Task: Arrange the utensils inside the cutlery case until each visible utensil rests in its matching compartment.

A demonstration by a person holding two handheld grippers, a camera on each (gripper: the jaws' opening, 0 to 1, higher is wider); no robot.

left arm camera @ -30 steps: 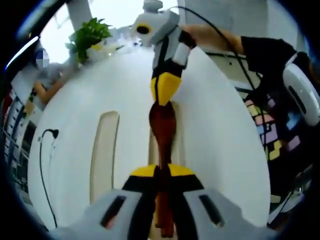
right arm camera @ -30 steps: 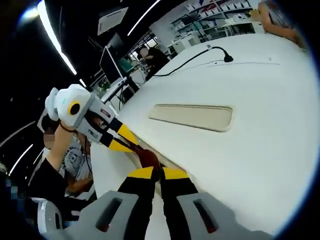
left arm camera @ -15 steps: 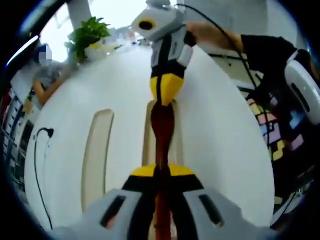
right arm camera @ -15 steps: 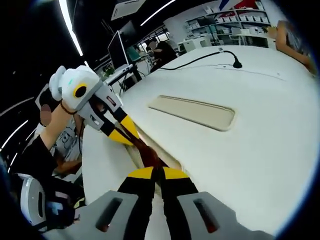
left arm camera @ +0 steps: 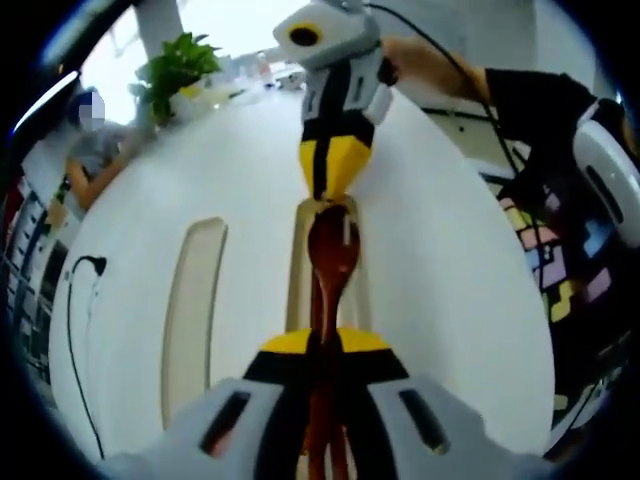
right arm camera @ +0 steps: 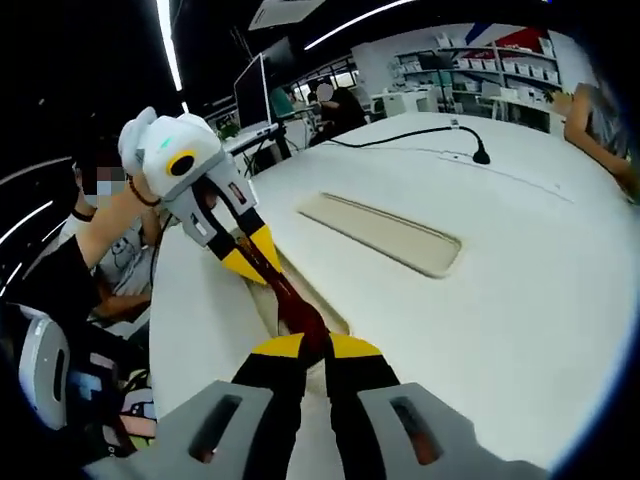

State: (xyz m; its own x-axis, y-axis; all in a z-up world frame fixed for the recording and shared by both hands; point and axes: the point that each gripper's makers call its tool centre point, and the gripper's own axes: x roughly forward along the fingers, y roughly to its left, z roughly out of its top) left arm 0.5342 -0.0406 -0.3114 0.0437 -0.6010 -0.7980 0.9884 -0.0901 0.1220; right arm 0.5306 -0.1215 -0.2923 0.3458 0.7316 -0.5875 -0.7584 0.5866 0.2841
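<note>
A dark red-brown wooden spoon (left arm camera: pixel 333 255) hangs lengthwise just over a long beige recess (left arm camera: pixel 299 262) in the white surface (left arm camera: pixel 440 290). My left gripper (left arm camera: pixel 325 343) is shut on the handle. The right gripper (left arm camera: pixel 333 172) comes in from the top of the left gripper view with its yellow tips closed on the far end of the bowl. In the right gripper view the spoon bowl (right arm camera: pixel 306 322) sits between the tips of my right gripper (right arm camera: pixel 306 346), and the handle runs up to the left gripper (right arm camera: pixel 247 260). A second beige recess (right arm camera: pixel 384 232) lies empty alongside.
The other recess (left arm camera: pixel 194 312) is left of the spoon. A black cable with a plug (right arm camera: pixel 480 157) lies on the white surface. A potted plant (left arm camera: pixel 180 68) and a seated person (left arm camera: pixel 88 152) are at its far edge. Shelves and monitors stand beyond.
The spoon has turned so its hollow shows and now lines up over the recess. The right gripper's hold has slid from the middle of the bowl to its end.
</note>
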